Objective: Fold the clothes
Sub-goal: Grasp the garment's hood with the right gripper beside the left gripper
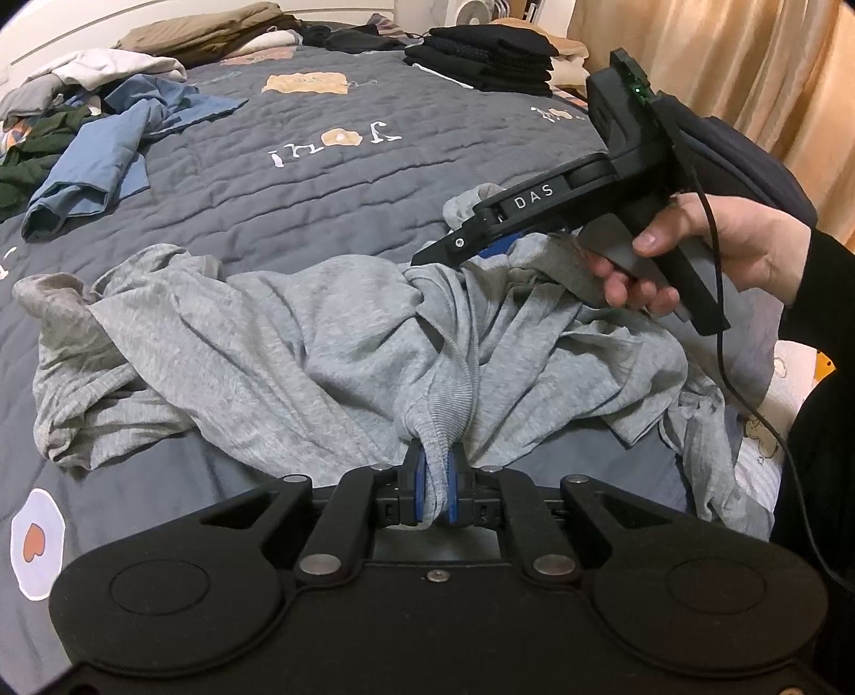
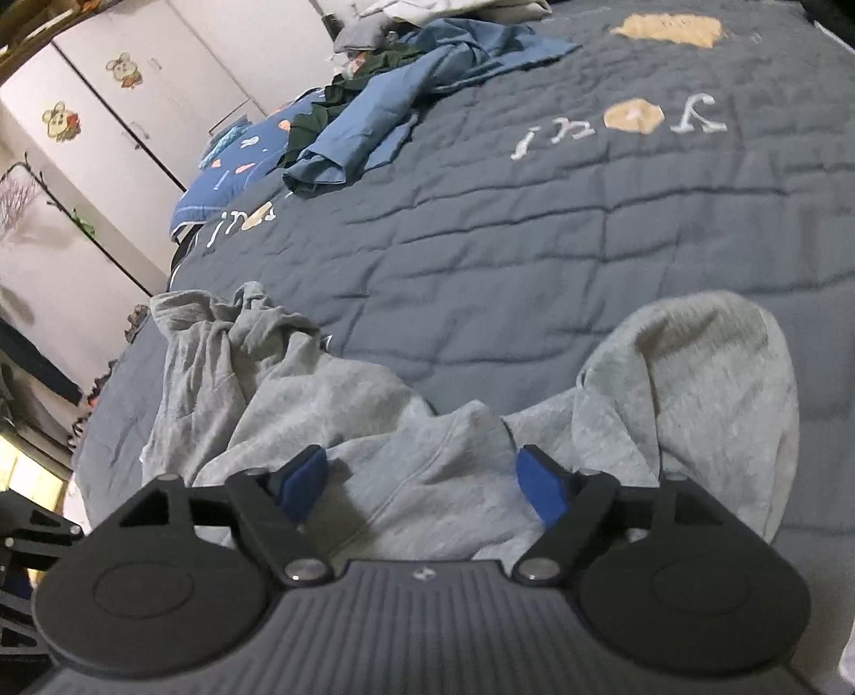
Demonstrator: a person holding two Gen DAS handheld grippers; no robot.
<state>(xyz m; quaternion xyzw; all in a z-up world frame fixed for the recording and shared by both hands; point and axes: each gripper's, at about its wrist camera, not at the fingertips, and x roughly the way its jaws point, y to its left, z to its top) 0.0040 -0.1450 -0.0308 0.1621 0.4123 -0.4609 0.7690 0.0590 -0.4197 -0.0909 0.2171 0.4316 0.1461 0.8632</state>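
A crumpled grey long-sleeved shirt (image 1: 299,347) lies across the near part of a grey quilted bed (image 1: 331,176). My left gripper (image 1: 435,492) is shut on a ribbed edge of the shirt, the cloth pinched between its blue pads. In the left wrist view a hand holds the right gripper (image 1: 481,243) over the shirt's far right part. In the right wrist view the right gripper (image 2: 422,481) stands open, blue pads wide apart, with grey shirt cloth (image 2: 427,460) lying loose between and under them. A rounded grey sleeve or hood part (image 2: 694,385) lies to its right.
A blue garment (image 1: 101,155) and dark green clothes (image 1: 26,155) lie heaped at the far left of the bed. A stack of folded black clothes (image 1: 486,56) sits at the far right, tan and white ones (image 1: 214,37) at the back. Curtains (image 1: 748,59) hang on the right.
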